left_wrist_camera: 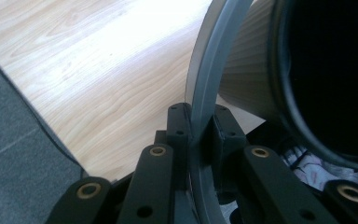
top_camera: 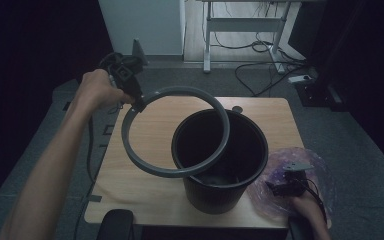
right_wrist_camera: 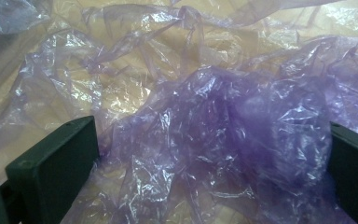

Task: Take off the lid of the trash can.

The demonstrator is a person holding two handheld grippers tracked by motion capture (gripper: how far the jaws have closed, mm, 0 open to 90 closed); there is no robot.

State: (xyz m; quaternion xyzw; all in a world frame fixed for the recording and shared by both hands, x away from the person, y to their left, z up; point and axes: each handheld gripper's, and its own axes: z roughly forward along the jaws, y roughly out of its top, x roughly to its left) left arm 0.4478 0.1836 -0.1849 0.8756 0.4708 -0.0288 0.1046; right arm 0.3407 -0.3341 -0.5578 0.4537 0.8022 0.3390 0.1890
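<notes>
Grey plastic, the bin's rim ring (top_camera: 175,132) was clamped in the left gripper (left_wrist_camera: 195,135), tilted over the black bin (top_camera: 221,165) on the wooden table (top_camera: 130,190). The right gripper (right_wrist_camera: 214,154) stood wide open around crumpled purple bag film (right_wrist_camera: 223,121) beside the bin.

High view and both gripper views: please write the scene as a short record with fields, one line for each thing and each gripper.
table: light wood top, bare at the left
bin: black round bin, upright on the table, looks empty
ring: grey ring, lifted and tilted, overlapping the bin's rim on the left side
bag: crumpled purple plastic bag at the table's right edge
left gripper: shut on the ring's edge
right gripper: jaws open, one on each side of a bunch of bag
</notes>
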